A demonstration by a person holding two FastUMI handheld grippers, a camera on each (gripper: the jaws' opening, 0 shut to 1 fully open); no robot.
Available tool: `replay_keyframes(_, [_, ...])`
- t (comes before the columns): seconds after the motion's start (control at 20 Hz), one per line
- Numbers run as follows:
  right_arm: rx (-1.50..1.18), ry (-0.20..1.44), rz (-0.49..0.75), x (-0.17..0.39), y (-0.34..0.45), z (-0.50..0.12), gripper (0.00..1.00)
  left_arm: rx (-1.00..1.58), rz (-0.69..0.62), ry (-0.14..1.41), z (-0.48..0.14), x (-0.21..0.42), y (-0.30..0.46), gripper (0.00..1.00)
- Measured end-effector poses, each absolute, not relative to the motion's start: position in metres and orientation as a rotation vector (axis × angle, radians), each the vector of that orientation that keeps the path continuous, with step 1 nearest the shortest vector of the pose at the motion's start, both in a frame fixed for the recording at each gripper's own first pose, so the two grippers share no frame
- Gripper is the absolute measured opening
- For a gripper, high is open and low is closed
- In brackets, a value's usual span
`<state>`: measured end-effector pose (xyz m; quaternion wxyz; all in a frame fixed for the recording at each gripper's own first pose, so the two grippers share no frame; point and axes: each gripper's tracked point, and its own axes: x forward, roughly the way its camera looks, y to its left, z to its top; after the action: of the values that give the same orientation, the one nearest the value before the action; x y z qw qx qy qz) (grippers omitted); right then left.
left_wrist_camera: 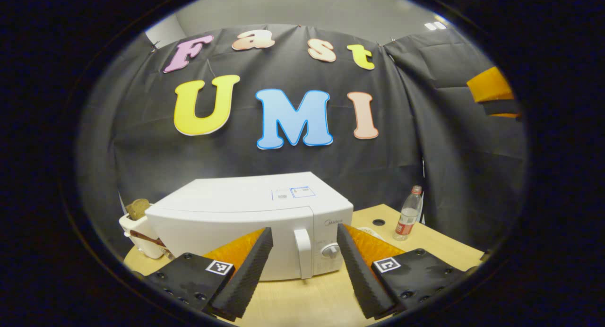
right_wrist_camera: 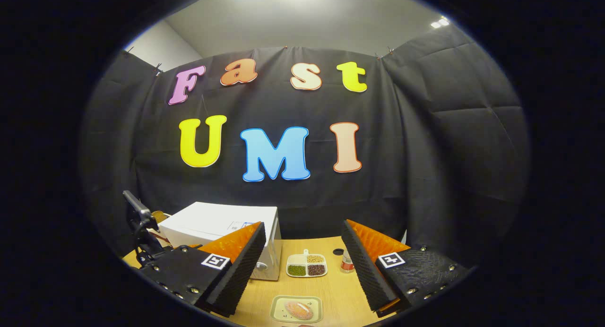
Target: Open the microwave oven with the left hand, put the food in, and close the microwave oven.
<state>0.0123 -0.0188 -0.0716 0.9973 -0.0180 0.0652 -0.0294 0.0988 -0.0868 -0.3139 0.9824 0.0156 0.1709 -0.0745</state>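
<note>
In the left gripper view, the left gripper [left_wrist_camera: 302,270] is gaping wide with nothing between its fingers, hanging over the bench [left_wrist_camera: 302,303] just before the microwave oven [left_wrist_camera: 250,223]. The oven's door is sitting closed, its handle [left_wrist_camera: 303,246] framed between the fingers. A bottle [left_wrist_camera: 408,218] is standing toward the bench's far right corner.

In the right gripper view, the right gripper [right_wrist_camera: 302,275] is likewise spread wide and holding nothing. The food [right_wrist_camera: 298,310] is lying on a small tray [right_wrist_camera: 279,313] at the bench's near edge, a divided dish [right_wrist_camera: 306,265] beyond it; one finger is hiding the oven's front.
</note>
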Motion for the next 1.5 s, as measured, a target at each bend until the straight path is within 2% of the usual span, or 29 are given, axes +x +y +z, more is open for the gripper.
replay_keyframes(0.2, [-0.03,0.189,-0.073,0.016,-0.026,-0.092,0.98,0.036,-0.126,0.439,-0.369,0.12,-0.085,0.9])
replay_keyframes(0.55, [-0.012,0.245,-0.093,0.022,-0.041,-0.112,0.98,-0.001,-0.126,0.497,-0.41,0.142,-0.093,0.84])
replay_keyframes(0.7, [0.002,0.255,-0.091,0.025,-0.043,-0.115,0.98,-0.015,-0.098,0.516,-0.418,0.144,-0.088,0.74])
replay_keyframes(0.75, [0.003,0.258,-0.089,0.026,-0.044,-0.115,0.98,-0.029,-0.112,0.52,-0.418,0.143,-0.094,0.58])
replay_keyframes(0.8, [0.002,0.26,-0.087,0.027,-0.044,-0.117,0.98,-0.019,-0.118,0.518,-0.415,0.142,-0.096,0.51])
replay_keyframes(0.85, [-0.002,0.263,-0.085,0.028,-0.045,-0.117,0.98,0.017,-0.119,0.524,-0.417,0.144,-0.096,0.33])
replay_keyframes(1.2, [0.004,0.275,-0.064,0.03,-0.04,-0.124,0.98,-0.006,-0.162,0.563,-0.417,0.142,-0.097,0.15])
replay_keyframes(1.5, [-0.008,0.272,-0.048,0.028,-0.035,-0.124,0.98,-0.012,-0.174,0.589,-0.416,0.14,-0.097,0.15])
